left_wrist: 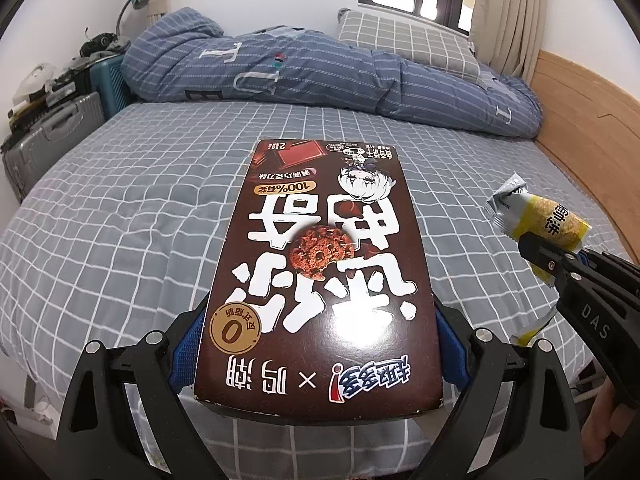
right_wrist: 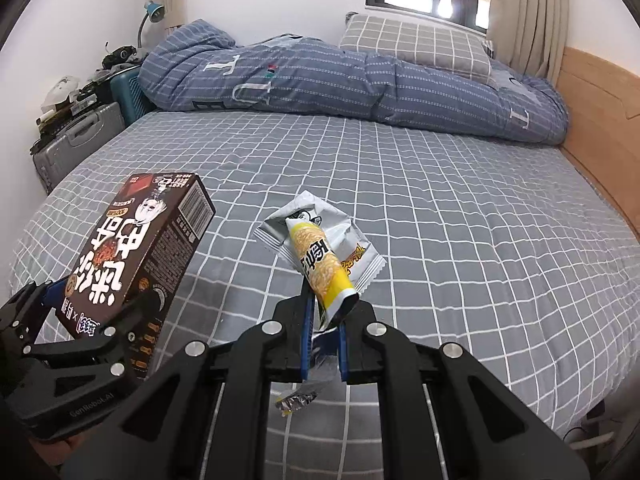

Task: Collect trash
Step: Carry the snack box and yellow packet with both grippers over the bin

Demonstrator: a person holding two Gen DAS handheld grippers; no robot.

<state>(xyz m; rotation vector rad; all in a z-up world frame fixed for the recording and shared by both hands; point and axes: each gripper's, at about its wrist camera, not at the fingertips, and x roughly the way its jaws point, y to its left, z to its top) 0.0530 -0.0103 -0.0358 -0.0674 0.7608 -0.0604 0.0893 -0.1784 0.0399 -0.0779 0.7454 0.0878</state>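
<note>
My left tool point(left_wrist: 320, 344) clamps the brown cookie box point(left_wrist: 320, 272) by its sides above the bed point(left_wrist: 120, 200); my right tool point(right_wrist: 323, 320) pinches the yellow snack wrapper point(right_wrist: 320, 264). I should keep both grips firm and carry steadily toward a bin, which isn't in view.

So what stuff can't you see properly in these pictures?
- Where the trash goes: no bin in either view.
- Underside of the brown box: left wrist view, hidden by the box itself.
- Yellow wrapper lower end: right wrist view, pinched inside the right gripper.
- Clutter on the suitcases: too small.
</note>
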